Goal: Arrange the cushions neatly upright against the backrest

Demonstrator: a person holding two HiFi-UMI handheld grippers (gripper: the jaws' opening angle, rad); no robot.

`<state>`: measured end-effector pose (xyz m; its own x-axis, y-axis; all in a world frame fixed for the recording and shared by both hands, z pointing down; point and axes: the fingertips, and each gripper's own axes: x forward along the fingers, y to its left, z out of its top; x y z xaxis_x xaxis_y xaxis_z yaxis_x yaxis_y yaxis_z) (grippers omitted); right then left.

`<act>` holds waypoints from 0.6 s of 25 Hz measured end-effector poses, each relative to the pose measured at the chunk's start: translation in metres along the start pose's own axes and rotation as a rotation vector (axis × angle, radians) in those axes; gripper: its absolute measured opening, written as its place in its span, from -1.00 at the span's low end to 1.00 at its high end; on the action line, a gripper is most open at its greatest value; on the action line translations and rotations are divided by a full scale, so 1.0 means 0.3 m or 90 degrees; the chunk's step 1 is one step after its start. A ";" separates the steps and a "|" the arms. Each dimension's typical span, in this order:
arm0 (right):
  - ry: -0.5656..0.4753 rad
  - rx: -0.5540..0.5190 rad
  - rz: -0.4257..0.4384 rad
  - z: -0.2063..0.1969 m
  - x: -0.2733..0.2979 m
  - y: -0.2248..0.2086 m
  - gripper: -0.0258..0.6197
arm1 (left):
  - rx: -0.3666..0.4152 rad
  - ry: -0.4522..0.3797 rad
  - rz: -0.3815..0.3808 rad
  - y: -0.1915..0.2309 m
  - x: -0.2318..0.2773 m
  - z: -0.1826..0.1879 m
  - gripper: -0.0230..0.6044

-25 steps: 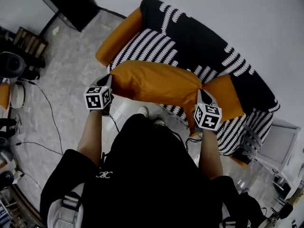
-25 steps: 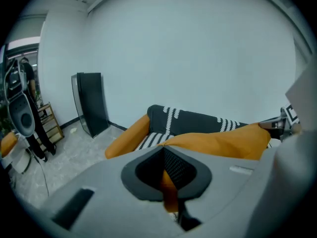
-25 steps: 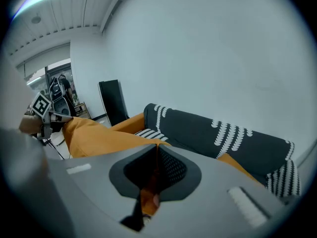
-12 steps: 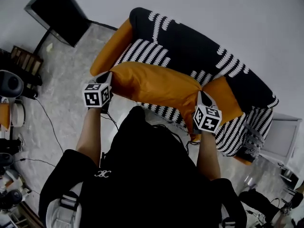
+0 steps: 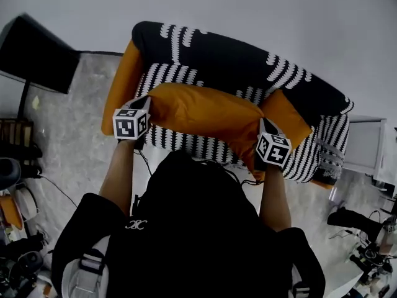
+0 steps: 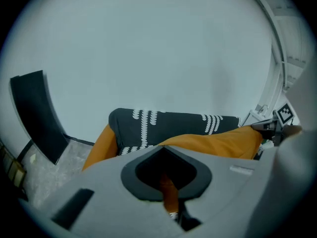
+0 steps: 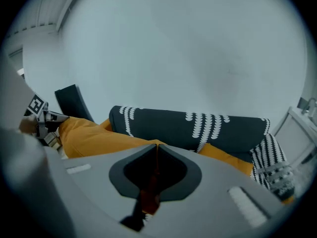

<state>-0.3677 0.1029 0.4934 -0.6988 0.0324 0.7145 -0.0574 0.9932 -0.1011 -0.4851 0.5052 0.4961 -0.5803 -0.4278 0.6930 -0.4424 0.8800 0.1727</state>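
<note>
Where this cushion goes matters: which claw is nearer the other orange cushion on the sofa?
Right. The right claw is beside the sofa cushion; the left claw grips the held cushion farther off.

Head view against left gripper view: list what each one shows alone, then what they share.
Only the head view: the person's black shirt and arms, the left gripper seen from outside, and a second orange cushion on the sofa by the right gripper. Only the left gripper view: its own jaws, shut on fabric of the large orange cushion. Both: that cushion held at its two ends, the black-and-white sofa, the right gripper and the black panel beside the sofa.
</note>
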 end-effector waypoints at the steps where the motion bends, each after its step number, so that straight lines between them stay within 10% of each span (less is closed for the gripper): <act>1: 0.006 0.008 -0.022 0.009 0.015 -0.013 -0.86 | 0.011 0.011 -0.012 0.001 0.039 0.021 -0.91; 15: 0.089 0.090 -0.131 0.018 0.220 -0.151 -0.86 | 0.073 0.149 -0.101 -0.004 0.442 0.084 -0.90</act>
<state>-0.4150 0.0596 0.5415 -0.5581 -0.1439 0.8172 -0.2934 0.9554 -0.0321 -0.5788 0.4423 0.5700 -0.3308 -0.4873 0.8081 -0.5972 0.7712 0.2206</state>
